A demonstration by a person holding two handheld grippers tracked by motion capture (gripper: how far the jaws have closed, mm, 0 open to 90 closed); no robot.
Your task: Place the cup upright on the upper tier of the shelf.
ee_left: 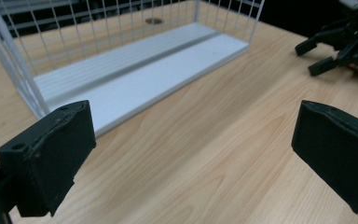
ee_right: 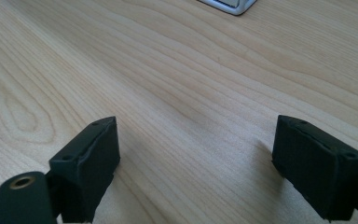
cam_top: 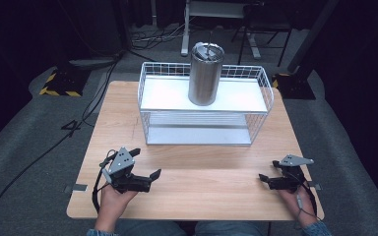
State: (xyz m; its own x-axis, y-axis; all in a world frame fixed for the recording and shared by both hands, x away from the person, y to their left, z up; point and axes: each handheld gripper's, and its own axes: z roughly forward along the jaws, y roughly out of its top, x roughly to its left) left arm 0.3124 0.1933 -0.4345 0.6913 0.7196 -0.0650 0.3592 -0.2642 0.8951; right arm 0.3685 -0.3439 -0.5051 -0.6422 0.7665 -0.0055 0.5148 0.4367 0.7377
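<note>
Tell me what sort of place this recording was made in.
Most likely a lab or studio set up for recording, not a home. A bare wooden table stands alone on grey carpet, cables trail across the floor, and hazard-striped stand bases and metal frame legs ring it against dark surroundings.

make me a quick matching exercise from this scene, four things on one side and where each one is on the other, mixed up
Things:
1. steel tumbler
2. wire rack
3. left gripper
4. right gripper

Places:
A. near the table's front right corner, jaws open
B. upright on the rack's top shelf
C. at the far middle of the wooden table
D. near the table's front left corner, jaws open

Pairs: 1-B, 2-C, 3-D, 4-A
</note>
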